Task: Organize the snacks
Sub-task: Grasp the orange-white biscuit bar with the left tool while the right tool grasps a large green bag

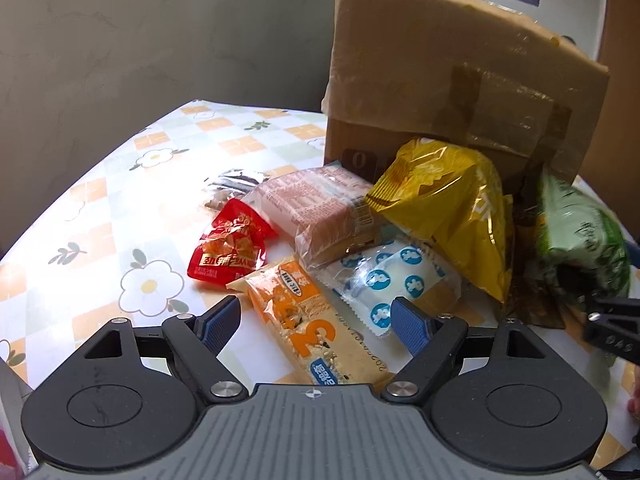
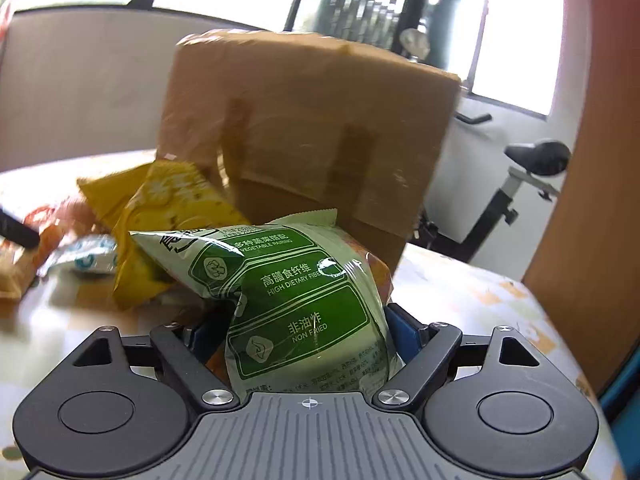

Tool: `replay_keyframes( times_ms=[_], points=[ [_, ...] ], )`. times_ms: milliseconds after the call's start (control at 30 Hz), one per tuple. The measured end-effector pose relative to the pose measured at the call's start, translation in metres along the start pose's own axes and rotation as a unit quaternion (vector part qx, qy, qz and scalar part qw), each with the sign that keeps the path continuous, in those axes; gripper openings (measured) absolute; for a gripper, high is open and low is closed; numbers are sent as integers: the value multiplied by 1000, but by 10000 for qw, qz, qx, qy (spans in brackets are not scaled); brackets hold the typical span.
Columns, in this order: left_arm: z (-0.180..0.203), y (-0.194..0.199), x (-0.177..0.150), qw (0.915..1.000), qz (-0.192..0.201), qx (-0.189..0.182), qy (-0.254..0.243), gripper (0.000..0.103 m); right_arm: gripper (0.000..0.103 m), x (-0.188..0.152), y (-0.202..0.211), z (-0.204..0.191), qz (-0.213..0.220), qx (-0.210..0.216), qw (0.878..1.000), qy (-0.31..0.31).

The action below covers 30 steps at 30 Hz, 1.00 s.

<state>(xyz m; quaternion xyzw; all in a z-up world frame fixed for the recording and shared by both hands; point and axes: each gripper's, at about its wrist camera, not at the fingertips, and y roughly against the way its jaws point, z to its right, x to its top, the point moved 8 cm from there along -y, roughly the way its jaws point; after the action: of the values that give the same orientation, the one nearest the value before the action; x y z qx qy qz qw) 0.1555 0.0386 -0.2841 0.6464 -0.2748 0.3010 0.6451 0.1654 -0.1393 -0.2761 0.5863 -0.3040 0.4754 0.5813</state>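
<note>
Green noodle packet (image 2: 296, 304) sits pinched in your right claw (image 2: 308, 328), just before the cardboard box (image 2: 304, 120). Your left claw (image 1: 316, 320) is spread around the orange bar (image 1: 316, 320), near that box.

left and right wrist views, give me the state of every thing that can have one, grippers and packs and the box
left gripper: open, astride the orange snack bar
right gripper: shut on the green packet
cardboard box: flap up, taped
yellow bag: sealed, leaning on the box
red packet: sealed, flat on the tablecloth
blue-dotted packet: sealed, partly under other packs
pink wafer pack: sealed, on the pile
</note>
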Motion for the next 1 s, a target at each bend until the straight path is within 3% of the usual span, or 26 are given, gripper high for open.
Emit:
replay_keyframes(
  times_ms=[133, 400, 667, 1000],
  points=[
    [-4, -9, -1, 9997, -104, 220, 0, 84, 80, 0, 4, 6, 43, 75, 9998, -167],
    [2, -23, 1, 9995, -231, 199, -40, 83, 80, -1, 3, 7, 30, 117, 9998, -169],
    [-20, -25, -5, 9974, -363, 549, 308, 80, 80, 0, 2, 6, -5, 157, 9998, -109],
    [-29, -32, -10, 9963, -421, 663, 357, 77, 80, 1, 0, 4, -28, 146, 9999, -51]
  ],
)
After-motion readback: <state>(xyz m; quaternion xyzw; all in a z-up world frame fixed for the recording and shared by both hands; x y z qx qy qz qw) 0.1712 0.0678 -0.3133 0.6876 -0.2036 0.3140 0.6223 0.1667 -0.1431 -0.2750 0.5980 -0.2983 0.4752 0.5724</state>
